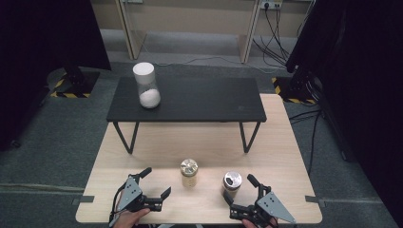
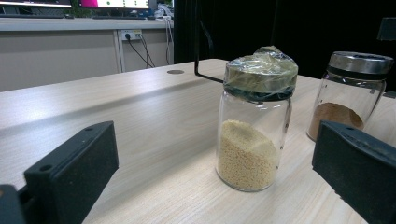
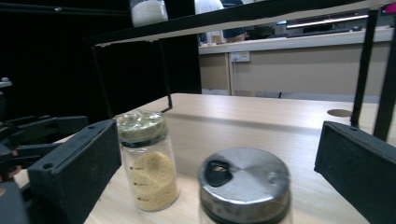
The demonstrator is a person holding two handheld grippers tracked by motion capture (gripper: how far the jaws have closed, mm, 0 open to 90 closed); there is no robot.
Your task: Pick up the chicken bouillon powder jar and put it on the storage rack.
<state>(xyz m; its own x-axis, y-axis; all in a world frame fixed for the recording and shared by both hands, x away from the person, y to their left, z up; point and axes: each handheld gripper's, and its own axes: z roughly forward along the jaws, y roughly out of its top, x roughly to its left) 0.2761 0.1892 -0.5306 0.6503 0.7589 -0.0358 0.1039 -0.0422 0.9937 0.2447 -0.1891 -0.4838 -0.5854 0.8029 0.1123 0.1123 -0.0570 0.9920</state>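
Two jars stand near the table's front edge: a foil-capped grain jar and a metal-lidded jar. Left hand-held gripper and right hand-held gripper both gape wide, holding nothing.

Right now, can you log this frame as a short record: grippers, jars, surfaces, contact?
left gripper: open, low over the table, holding nothing
right gripper: open, jaws either side of the metal-lid jar, no grip visible
foil-covered jar: upright, yellow grains, between the grippers
metal-lid jar: upright, brown powder, lid has a pour hole
white-lid jar: upright on the black shelf, white powder
wooden table: carries the shelf and two jars
contact: none seen
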